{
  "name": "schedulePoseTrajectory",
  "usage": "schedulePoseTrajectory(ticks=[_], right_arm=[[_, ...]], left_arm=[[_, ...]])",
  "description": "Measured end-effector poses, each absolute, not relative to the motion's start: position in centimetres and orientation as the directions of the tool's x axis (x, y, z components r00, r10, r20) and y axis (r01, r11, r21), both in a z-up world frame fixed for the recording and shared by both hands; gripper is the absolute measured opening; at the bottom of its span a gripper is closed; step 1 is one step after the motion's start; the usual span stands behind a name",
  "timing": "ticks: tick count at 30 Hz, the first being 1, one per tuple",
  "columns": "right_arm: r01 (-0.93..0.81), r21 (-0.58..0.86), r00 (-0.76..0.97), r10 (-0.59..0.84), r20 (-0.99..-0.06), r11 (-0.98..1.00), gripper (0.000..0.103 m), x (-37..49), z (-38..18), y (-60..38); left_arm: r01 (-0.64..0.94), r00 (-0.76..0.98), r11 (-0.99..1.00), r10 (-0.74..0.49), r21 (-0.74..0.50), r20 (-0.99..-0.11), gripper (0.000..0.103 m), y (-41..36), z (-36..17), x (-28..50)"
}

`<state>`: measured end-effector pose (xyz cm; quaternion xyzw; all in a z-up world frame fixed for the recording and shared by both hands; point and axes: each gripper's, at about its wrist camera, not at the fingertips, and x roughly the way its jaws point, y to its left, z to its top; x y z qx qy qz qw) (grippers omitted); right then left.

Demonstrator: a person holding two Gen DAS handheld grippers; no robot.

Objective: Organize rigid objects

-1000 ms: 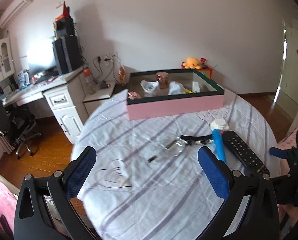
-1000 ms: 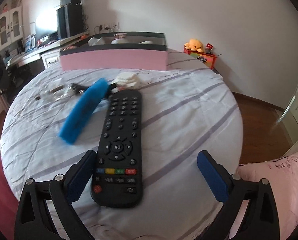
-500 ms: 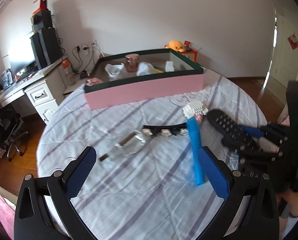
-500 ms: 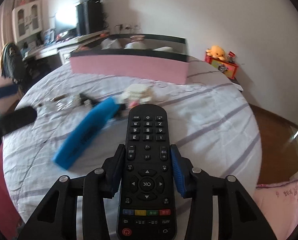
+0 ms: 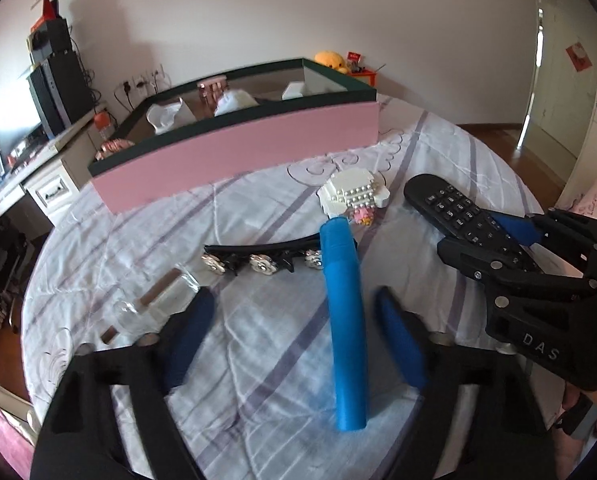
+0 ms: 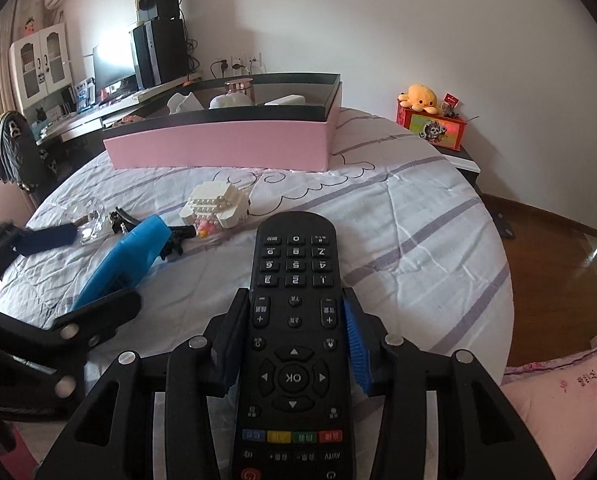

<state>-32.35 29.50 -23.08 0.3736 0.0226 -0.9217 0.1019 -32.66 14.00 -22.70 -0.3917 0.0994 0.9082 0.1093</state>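
My right gripper [image 6: 296,340] is shut on a black remote control [image 6: 294,344] and holds it above the bed; the remote also shows at the right of the left wrist view [image 5: 458,216]. My left gripper [image 5: 298,340] is open, its fingers on either side of a blue tube [image 5: 344,320] lying on the bedsheet. The tube also shows in the right wrist view [image 6: 126,260]. A pink box with a dark green rim [image 5: 238,156] stands at the back and holds several items.
On the sheet lie a white brick model [image 5: 354,196], a black hair clip with silver flowers [image 5: 258,260] and a clear small bottle [image 5: 154,304]. A desk with a computer [image 6: 154,52] is at the back left. A red box with a yellow plush [image 6: 430,120] stands at the right.
My right gripper has lifted the remote off the sheet. My left gripper has moved forward and down over the blue tube, and its fingers have narrowed.
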Motion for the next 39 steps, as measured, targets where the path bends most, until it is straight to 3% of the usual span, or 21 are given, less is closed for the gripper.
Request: schedulePoseTrajectory(ticks=[3, 5, 9, 27, 39], right_arm=[[0.208, 0.030, -0.705, -0.171, -0.689, -0.978, 0.045, -32.5, -23.1, 29.4], [0.212, 0.026, -0.707, -0.172, -0.686, -0.977, 0.045, -32.6, -23.2, 29.3], [0.220, 0.028, -0.708, -0.179, -0.683, -0.975, 0.045, -32.5, -23.2, 29.5], [0.255, 0.166, -0.721, -0.302, -0.624, -0.953, 0.045, -30.6, -20.3, 28.9], [0.338, 0.128, -0.789, -0.355, -0.501, -0.932, 0.045, -27.2, -12.6, 25.3]], left_arm=[[-0.309, -0.644, -0.949, 0.164, 0.058, -0.748, 0.055, 14.2, -23.1, -33.0], [-0.337, -0.635, -0.940, 0.189, 0.049, -0.749, 0.036, 14.5, -23.1, -33.0], [-0.360, -0.639, -0.931, 0.203, 0.055, -0.742, 0.015, 15.1, -23.1, -32.7], [-0.278, -0.737, -0.960, 0.186, 0.041, -0.650, 0.015, 9.1, -18.3, -30.1], [-0.106, -0.888, -0.990, 0.052, 0.092, -0.456, 0.015, 2.2, -11.1, -24.8]])
